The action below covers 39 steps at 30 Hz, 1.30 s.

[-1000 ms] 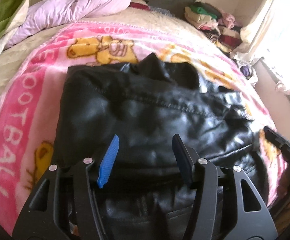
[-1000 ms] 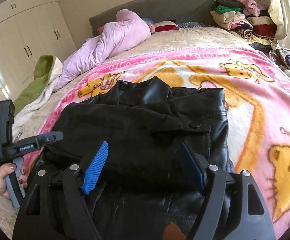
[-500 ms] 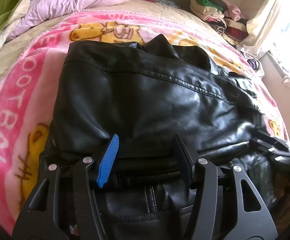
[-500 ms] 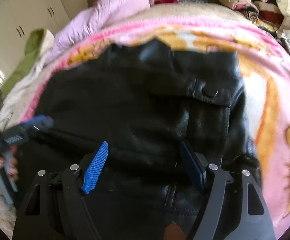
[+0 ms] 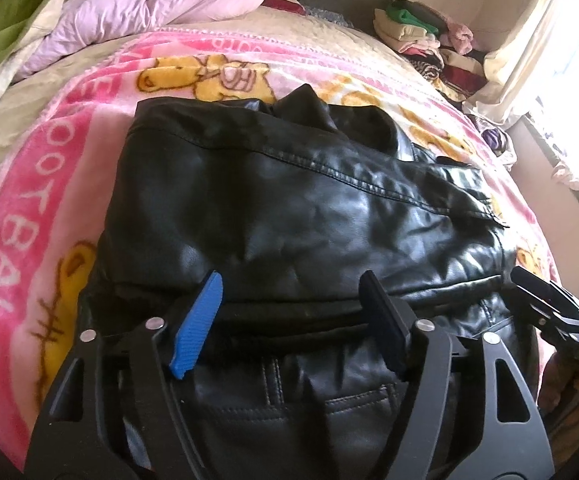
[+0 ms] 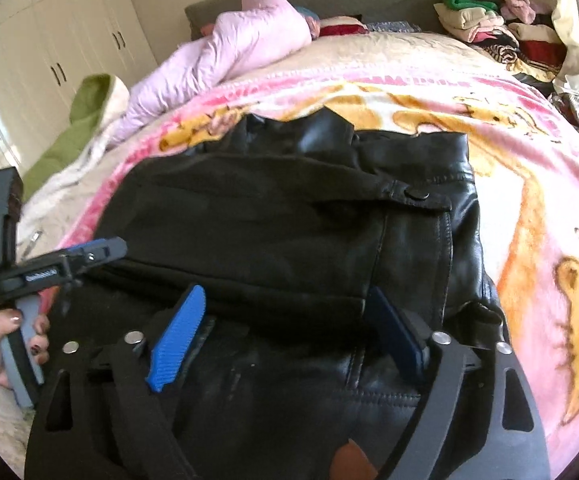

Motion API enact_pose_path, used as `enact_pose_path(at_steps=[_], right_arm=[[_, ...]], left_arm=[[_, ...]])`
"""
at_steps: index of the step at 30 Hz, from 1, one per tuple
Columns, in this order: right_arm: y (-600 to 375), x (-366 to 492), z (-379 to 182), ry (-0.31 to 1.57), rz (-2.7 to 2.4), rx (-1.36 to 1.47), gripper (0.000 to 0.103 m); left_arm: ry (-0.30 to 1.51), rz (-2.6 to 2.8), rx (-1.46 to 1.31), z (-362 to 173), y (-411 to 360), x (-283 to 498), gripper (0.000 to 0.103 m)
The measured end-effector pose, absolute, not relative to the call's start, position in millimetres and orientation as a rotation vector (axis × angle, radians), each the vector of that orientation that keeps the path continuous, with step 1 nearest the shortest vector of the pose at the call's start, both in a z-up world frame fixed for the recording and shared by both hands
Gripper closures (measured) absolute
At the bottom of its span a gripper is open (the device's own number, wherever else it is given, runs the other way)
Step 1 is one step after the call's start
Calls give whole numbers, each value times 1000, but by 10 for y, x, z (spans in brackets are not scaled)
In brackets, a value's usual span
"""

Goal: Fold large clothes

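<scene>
A black leather jacket lies folded over on itself on the pink cartoon blanket. My left gripper stands at the jacket's near folded edge. Its jaws are opening, the fold lies between the blue pads and they do not press on it. My right gripper is at the same fold further right, over the snap flap. Its jaws are opening too, with the fold loose between them. Each gripper shows in the other's view: the right gripper at the right edge, the left gripper in a hand.
A lilac quilt and a green and cream cover lie at the bed's head and left side. Folded clothes are stacked at the far right by a curtain. White wardrobes stand to the left.
Both grippers' jaws have spread wider around the jacket's near fold. The right wrist view has drawn back a little, and the jacket's upper layer now rests flat on the lower one.
</scene>
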State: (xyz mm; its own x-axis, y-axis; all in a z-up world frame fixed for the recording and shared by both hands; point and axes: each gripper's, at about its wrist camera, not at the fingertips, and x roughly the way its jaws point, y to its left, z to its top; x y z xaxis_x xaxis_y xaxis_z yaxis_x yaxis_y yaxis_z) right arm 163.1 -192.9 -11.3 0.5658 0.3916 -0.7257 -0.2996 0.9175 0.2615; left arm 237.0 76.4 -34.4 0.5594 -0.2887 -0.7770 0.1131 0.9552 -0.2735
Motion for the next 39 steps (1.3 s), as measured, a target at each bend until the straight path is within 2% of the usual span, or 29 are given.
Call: enact_pose_path(at_steps=[7, 9, 39], right_arm=[[-2007, 1520, 44, 835, 402, 123, 8], [-2036, 1509, 74, 828, 403, 133, 8], [-2003, 1001, 501, 733, 430, 109, 6]], left_arm=[[928, -224, -202, -221, 710, 2279, 13], [923, -213, -194, -185, 693, 2257, 9], [831, -193, -153, 208, 618, 1732, 9]])
